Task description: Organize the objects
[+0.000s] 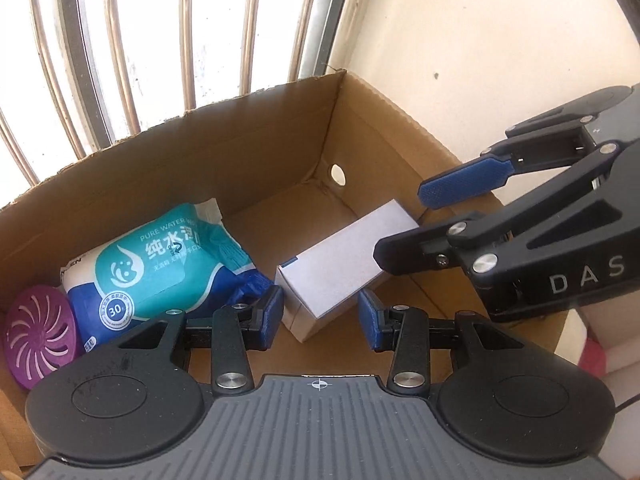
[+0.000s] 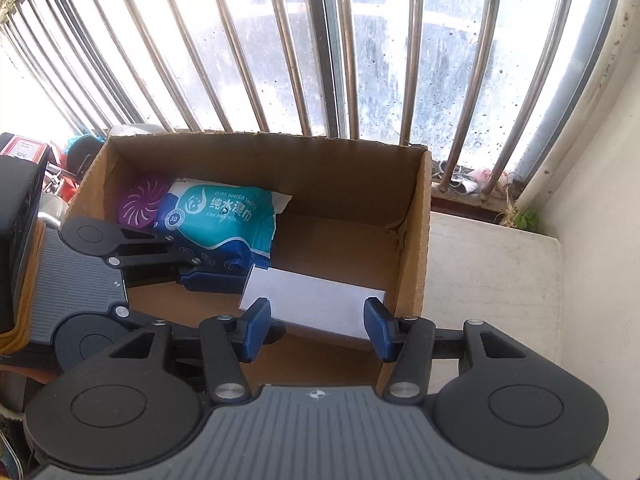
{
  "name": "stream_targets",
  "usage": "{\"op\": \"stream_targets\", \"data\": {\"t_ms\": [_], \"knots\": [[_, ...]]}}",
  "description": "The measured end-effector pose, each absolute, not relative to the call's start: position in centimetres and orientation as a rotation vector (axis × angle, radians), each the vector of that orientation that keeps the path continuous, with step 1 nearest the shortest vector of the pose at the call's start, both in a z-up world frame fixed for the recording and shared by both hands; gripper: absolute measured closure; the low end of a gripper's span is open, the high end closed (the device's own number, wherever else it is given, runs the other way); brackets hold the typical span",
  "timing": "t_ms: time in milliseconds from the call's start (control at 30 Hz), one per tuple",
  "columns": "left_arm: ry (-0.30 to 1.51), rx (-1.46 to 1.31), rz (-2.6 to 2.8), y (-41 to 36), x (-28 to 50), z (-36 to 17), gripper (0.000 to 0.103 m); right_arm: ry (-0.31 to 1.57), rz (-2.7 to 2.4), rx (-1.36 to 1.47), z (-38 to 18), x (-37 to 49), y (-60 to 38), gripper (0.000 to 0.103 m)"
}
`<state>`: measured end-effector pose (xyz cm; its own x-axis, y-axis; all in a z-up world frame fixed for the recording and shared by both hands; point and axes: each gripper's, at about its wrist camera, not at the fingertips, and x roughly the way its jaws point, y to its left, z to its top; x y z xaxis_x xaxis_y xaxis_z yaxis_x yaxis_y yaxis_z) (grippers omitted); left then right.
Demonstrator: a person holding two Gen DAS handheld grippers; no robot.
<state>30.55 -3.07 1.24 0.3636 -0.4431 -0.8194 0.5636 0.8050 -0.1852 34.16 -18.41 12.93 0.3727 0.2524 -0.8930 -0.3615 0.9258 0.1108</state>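
Packing step, mid-task. The carton (image 1: 260,132) sits under the barred window (image 2: 320,40) and holds three things: a purple disc (image 1: 38,336) at 9 o'clock, a wipes pack (image 1: 160,264) next to it, and a white box (image 1: 344,264) toward the 3 o'clock wall, lying on the carton floor.

Both grippers hang over the carton. The left gripper (image 1: 320,316) has its fingers spread and holds nothing; the near corner of the white box lies between them, contact unclear. The right gripper (image 2: 318,328) is also spread and empty, above the white box.

My read: the white box looks just placed or about to be shifted. The next move calls either for pulling both grippers out for another item, or for closing on the white box to square it against the wall.
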Motion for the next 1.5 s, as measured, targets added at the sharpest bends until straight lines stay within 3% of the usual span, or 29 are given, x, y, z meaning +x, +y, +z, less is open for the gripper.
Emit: {"op": "stream_targets", "data": {"t_ms": [233,333,600,767,967,1033,1067,1167,1500], "knots": [[0.929,0.287,-0.577,-5.1,31.8,3.0,0.078,1.037,0.407,-0.117,13.9,33.6,-19.4,0.048],[0.935,0.317,-0.540,-5.7,32.2,3.0,0.080,0.983,0.410,-0.136,14.5,33.3,-19.9,0.049],[0.859,0.507,-0.596,-6.6,31.3,3.6,0.070,0.894,0.384,-0.121,15.1,33.0,-22.8,0.048],[0.772,0.728,-0.668,-10.2,31.9,1.4,0.045,0.894,0.401,-0.072,14.1,33.5,-24.3,0.048],[0.694,0.827,-0.813,-12.2,31.7,1.9,0.042,0.877,0.414,-0.051,12.6,34.1,-24.8,0.048],[0.742,0.844,-0.852,-13.1,32.5,1.6,0.044,0.843,0.408,-0.041,12.4,34.0,-24.9,0.054],[0.771,0.820,-0.882,-13.4,33.1,1.6,0.055,0.824,0.409,-0.037,12.4,33.9,-24.9,0.058],[0.843,0.769,-0.926,-13.8,34.4,1.6,0.063,0.809,0.432,-0.012,12.2,34.2,-25.2,0.064],[0.912,0.537,-0.950,-11.4,39.0,2.4,0.069,0.853,0.509,0.041,10.9,34.3,-25.2,0.063]]}}
